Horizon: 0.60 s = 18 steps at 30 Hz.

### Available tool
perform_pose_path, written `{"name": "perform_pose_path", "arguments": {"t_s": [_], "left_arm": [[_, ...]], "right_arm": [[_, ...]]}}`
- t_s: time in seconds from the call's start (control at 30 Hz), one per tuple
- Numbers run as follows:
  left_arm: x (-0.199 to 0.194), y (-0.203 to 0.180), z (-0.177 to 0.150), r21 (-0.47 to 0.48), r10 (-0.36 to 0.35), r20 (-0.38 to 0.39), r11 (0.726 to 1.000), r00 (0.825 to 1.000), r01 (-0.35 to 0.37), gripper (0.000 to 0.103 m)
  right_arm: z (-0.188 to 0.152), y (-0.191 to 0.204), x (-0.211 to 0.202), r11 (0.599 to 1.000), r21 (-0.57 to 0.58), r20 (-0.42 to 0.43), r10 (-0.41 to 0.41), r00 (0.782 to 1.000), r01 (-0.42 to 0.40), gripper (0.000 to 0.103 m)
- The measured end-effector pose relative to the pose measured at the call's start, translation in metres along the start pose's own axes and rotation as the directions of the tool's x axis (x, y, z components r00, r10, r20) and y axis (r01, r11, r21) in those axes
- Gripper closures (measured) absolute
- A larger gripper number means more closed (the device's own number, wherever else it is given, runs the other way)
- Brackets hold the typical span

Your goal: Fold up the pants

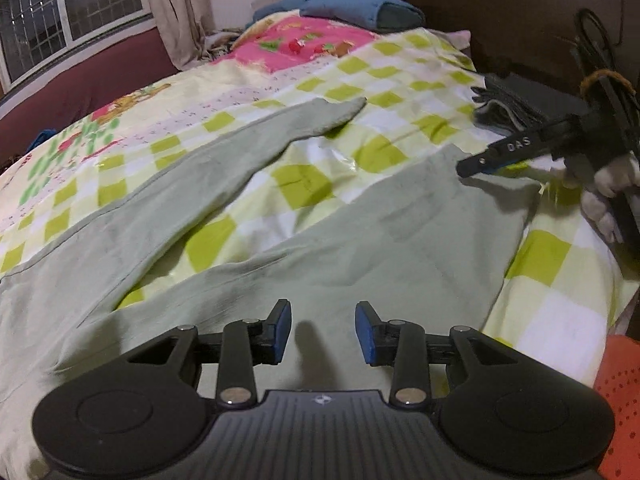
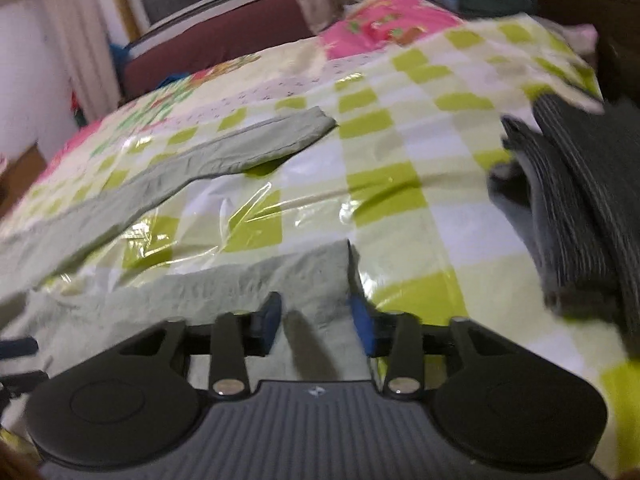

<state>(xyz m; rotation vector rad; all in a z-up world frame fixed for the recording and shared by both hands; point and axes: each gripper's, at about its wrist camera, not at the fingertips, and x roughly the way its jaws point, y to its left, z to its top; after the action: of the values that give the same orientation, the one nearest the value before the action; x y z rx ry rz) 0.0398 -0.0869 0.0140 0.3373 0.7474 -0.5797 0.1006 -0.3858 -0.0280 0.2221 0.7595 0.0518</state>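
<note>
Pants (image 1: 280, 248) spread on bed; both jaws apart, empty; gloved hand (image 1: 608, 192) only in left view.

Lit evenly by indoor light, with glare streaks on the glossy checked bedcover (image 2: 400, 208), motion blur heaviest toward three o'clock in the right wrist view, fisheye bending and dark corners throughout.
</note>
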Motion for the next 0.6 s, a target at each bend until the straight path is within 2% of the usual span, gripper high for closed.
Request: {"name": "perform_pose_path", "arguments": {"t_s": [0.03, 0.17, 0.3, 0.37, 0.43, 0.53, 0.6], "left_arm": [[0.003, -0.002, 0.002, 0.003, 0.000, -0.004, 1.000, 1.000, 0.000, 0.053], [0.012, -0.009, 0.013, 0.018, 0.000, 0.008, 1.000, 1.000, 0.000, 0.052], [0.017, -0.010, 0.019, 0.016, -0.004, 0.029, 1.000, 1.000, 0.003, 0.051], [0.021, -0.009, 0.020, 0.005, -0.001, 0.036, 1.000, 0.999, 0.001, 0.048], [0.029, -0.008, 0.017, -0.009, 0.005, 0.038, 1.000, 0.999, -0.005, 0.046], [0.047, -0.003, 0.010, -0.037, 0.013, -0.001, 0.999, 1.000, -0.013, 0.046], [0.044, -0.001, 0.008, -0.049, 0.010, 0.004, 0.999, 1.000, -0.010, 0.046]], "right_arm": [[0.003, 0.003, 0.001, 1.000, -0.026, -0.008, -0.001, 1.000, 0.000, 0.098], [0.012, 0.002, -0.004, 0.999, -0.032, 0.025, 0.030, 0.999, -0.029, 0.099], [0.022, -0.009, -0.014, 0.999, 0.051, 0.078, 0.015, 0.997, -0.019, 0.099], [0.027, -0.014, -0.010, 0.996, 0.077, 0.093, -0.045, 0.995, 0.038, 0.099], [0.030, -0.015, 0.004, 0.994, 0.060, 0.064, -0.094, 0.993, 0.091, 0.099], [0.030, -0.010, 0.027, 0.988, 0.011, -0.003, -0.154, 0.988, 0.154, 0.099], [0.028, -0.004, 0.028, 0.982, -0.022, -0.024, -0.186, 0.982, 0.186, 0.095]]}}
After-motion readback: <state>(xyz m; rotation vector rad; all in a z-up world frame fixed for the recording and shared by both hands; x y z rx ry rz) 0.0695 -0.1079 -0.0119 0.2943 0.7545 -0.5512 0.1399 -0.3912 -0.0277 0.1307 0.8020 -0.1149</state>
